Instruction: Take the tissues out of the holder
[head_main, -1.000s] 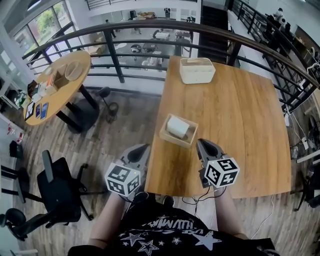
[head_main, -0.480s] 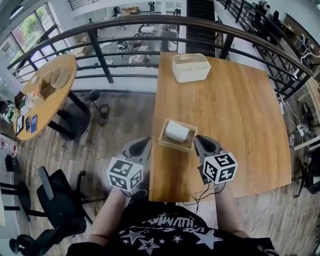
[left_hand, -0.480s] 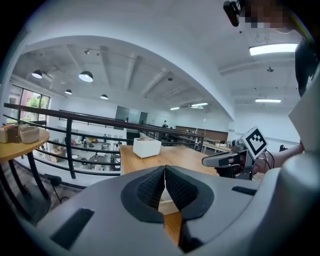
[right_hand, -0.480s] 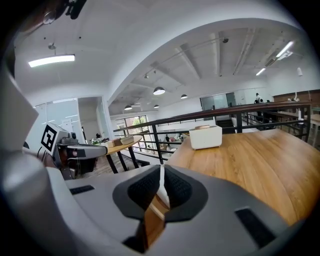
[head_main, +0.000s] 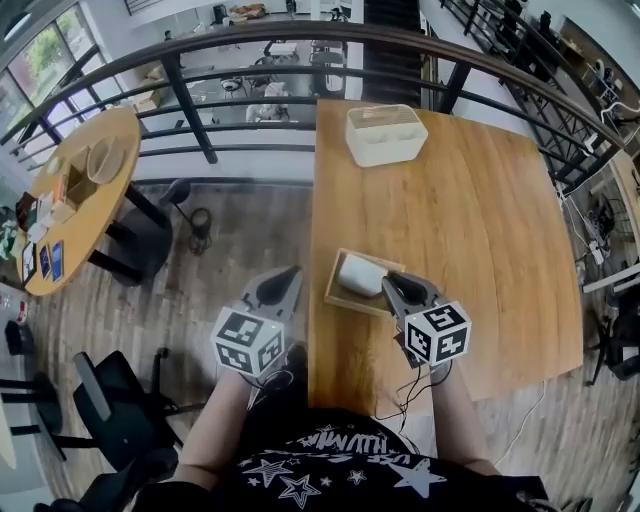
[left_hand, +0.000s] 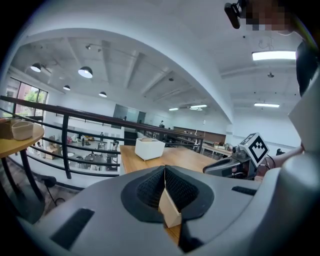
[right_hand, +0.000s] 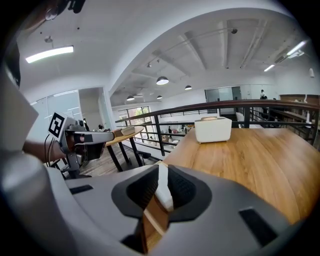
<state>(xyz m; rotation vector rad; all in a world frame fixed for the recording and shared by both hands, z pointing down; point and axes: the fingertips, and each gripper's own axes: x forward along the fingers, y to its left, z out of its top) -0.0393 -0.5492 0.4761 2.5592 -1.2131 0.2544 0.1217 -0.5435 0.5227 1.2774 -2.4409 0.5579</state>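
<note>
Left gripper (head_main: 286, 279) fingers together, right gripper (head_main: 392, 284) fingers together, both pointing forward, forearms bare

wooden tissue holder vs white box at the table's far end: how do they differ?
The wooden holder is shallow, open-topped and tan, set askew near the near edge; the white box is taller, tan-topped, at the far edge. The holder shows tissues; the box's contents are hidden. Both stand on the table.

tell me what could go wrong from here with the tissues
1. The right tongs are shut at the holder; unopened, they might just shove the tissues.
2. The holder lies near the table edge and could slide off.
3. The left tongs hang off the table, bracing nothing.
</note>
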